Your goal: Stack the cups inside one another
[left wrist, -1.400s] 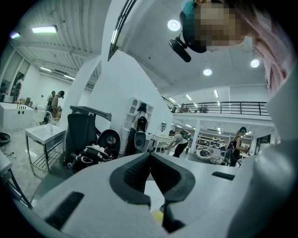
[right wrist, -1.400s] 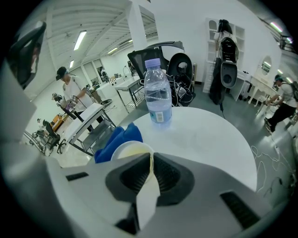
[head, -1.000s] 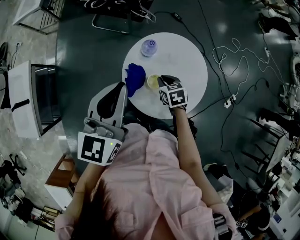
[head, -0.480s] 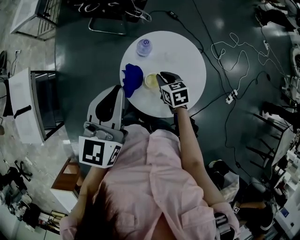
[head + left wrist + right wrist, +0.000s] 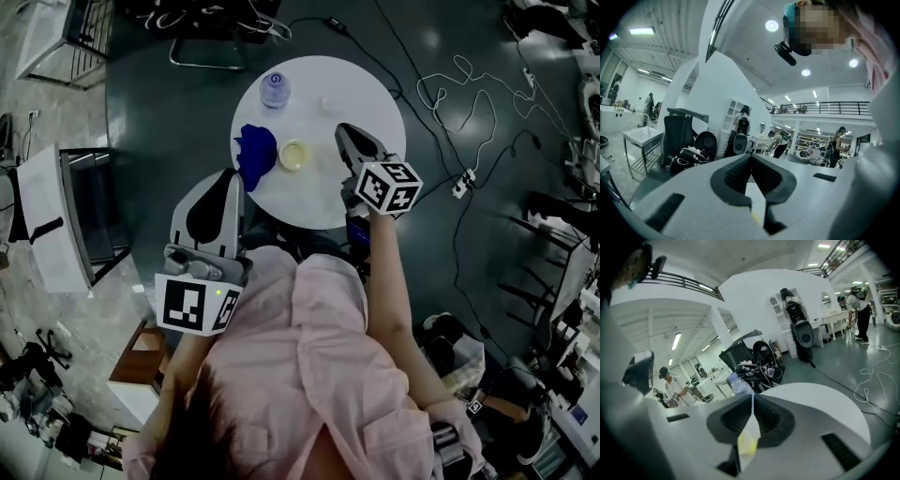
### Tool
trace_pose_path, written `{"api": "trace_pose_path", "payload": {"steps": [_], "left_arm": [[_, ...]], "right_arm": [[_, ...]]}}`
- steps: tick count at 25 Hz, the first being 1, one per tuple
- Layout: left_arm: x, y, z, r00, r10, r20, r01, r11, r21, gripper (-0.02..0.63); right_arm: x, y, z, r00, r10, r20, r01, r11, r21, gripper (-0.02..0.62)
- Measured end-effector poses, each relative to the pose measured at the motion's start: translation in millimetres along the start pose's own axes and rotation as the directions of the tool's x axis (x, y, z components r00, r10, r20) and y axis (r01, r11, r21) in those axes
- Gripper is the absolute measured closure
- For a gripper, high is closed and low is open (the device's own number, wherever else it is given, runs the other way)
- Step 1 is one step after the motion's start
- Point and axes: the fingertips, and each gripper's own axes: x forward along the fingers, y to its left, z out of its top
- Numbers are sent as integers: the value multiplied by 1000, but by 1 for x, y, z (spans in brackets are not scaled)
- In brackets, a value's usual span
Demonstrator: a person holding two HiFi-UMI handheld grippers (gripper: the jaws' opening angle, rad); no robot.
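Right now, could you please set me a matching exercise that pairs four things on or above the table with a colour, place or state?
Things:
1. bottle
2. cloth
3. cup
4. right claw

Colour, place or state:
A. yellow
B. shut, above the right part of the table
C. blue
D. near the table's far left edge

Pairs: 1-D, 2-C, 3-A, 4-B.

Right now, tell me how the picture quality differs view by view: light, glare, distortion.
Head view: dim overall, the white table brightest, ceiling-light glare spots on the dark floor. Left gripper view: strong fisheye bend, black corners. Right gripper view: same fisheye curve, bright ceiling lamps, edges dark.
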Motion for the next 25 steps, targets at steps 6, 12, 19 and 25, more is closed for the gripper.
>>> {"api": "trace_pose_path", "payload": {"steps": [6, 12, 19, 25], "left_arm": [[4, -13, 2, 1000, -6, 10, 6, 1000, 2, 591], [10, -28, 3, 1000, -21, 22, 21, 1000, 2, 591], [19, -44, 4, 998, -49, 32, 49, 999, 8, 591], [23, -57, 6, 997, -64, 41, 63, 998, 20, 591]], "right_arm": [[-45, -38, 36, 990, -85, 110, 89, 996, -31, 559], [-91, -55, 49, 976, -132, 172, 147, 986, -79, 561], [-132, -73, 46, 954, -202, 221, 222, 972, -72, 561], [-170, -90, 55, 922, -258, 290, 286, 957, -58, 561]]}}
